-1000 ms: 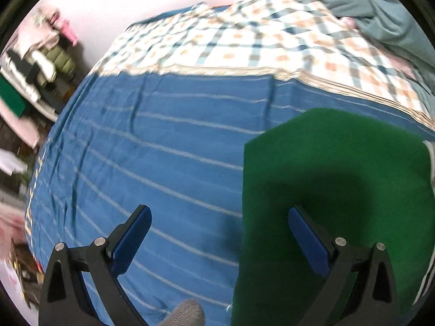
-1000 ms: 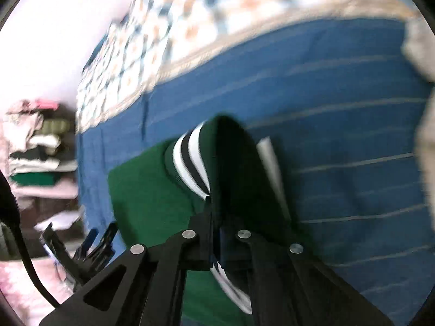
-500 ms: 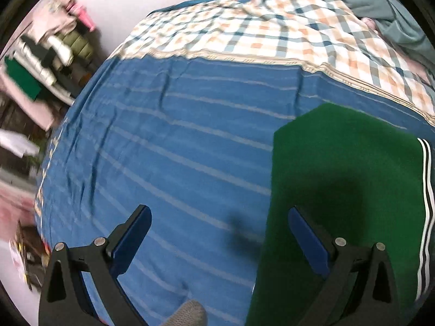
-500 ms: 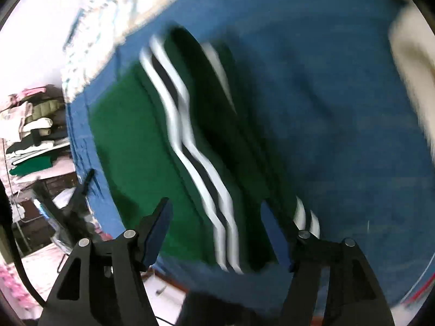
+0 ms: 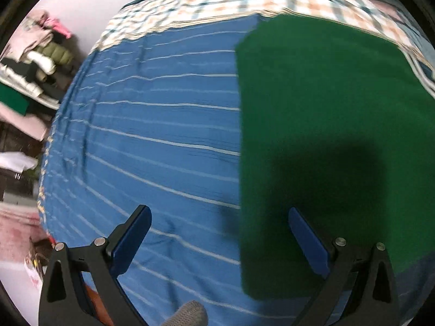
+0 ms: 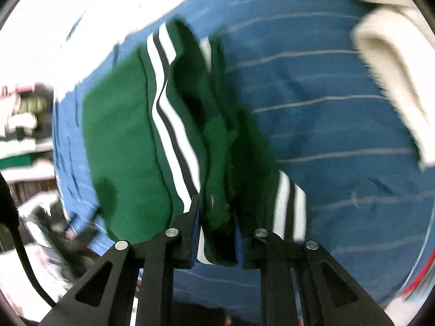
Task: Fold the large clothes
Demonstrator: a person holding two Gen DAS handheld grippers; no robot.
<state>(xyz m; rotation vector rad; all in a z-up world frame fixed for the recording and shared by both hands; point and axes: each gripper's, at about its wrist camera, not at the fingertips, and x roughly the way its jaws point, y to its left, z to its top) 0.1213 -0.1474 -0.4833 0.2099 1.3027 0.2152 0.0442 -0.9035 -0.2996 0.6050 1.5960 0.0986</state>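
A large green garment (image 5: 320, 114) with white and black stripes lies flat on a blue striped bedsheet (image 5: 163, 135). In the left wrist view my left gripper (image 5: 217, 217) is open and empty, above the garment's left edge. In the right wrist view my right gripper (image 6: 217, 217) is shut on a bunched fold of the green garment (image 6: 217, 163), next to its striped band (image 6: 171, 125). The flat part of the garment (image 6: 122, 135) spreads to the left.
A checked blanket (image 5: 244, 2) covers the far part of the bed. Stacked folded clothes (image 5: 30, 62) sit on shelves at the left. A white folded cloth (image 6: 388, 68) lies on the sheet at the upper right of the right wrist view.
My right gripper let go of the garment, opened, then shut again on a bunched fold near its striped band. My left gripper stayed open and shifted over the garment's left edge.
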